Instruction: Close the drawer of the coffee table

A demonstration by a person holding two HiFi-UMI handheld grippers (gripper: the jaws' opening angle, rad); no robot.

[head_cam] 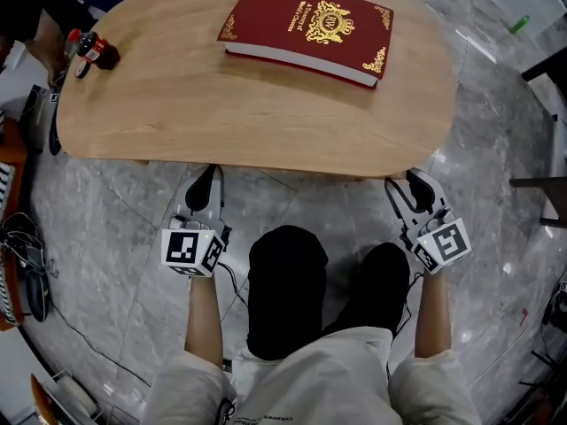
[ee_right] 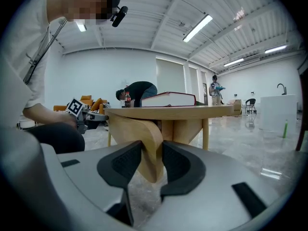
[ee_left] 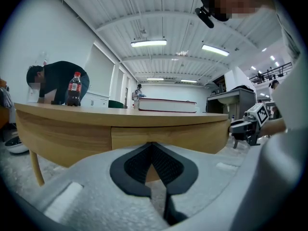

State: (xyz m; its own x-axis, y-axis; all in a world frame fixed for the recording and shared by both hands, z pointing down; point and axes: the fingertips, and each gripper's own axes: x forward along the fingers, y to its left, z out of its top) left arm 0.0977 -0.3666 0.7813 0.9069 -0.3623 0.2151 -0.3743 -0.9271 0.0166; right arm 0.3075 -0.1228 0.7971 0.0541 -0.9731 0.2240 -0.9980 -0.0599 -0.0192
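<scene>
Nearest the head camera, the wearer's dark-clad knees (head_cam: 288, 282) sit over the grey marbled floor (head_cam: 133, 237), with a forearm stretched out on either side. The left gripper (head_cam: 206, 180) is held low just at the front edge of the coffee table (head_cam: 221, 104). In its own view, the left gripper (ee_left: 152, 146) has its black pads meeting at the tips, clenched on nothing. The drawer (ee_left: 168, 136) lies straight ahead of it. It is a pale wooden panel set in the table's front apron, and its face appears level with the apron beside it. The right gripper (head_cam: 412, 189) sits at the table's right front edge, well apart from the left one. In its own view, the right gripper (ee_right: 152, 153) has its jaws released and standing apart. A curved wooden leg (ee_right: 144, 134) of the table shows in the gap. Whether the pads touch that leg cannot be told. Farther on, a thick red book (head_cam: 306, 29) with gold ornament lies flat on the tabletop toward the far right. A small dark bottle (head_cam: 91, 51) with a red cap stands near the far left end. Beyond the table, a person (ee_left: 57, 81) in dark clothes bends over.
</scene>
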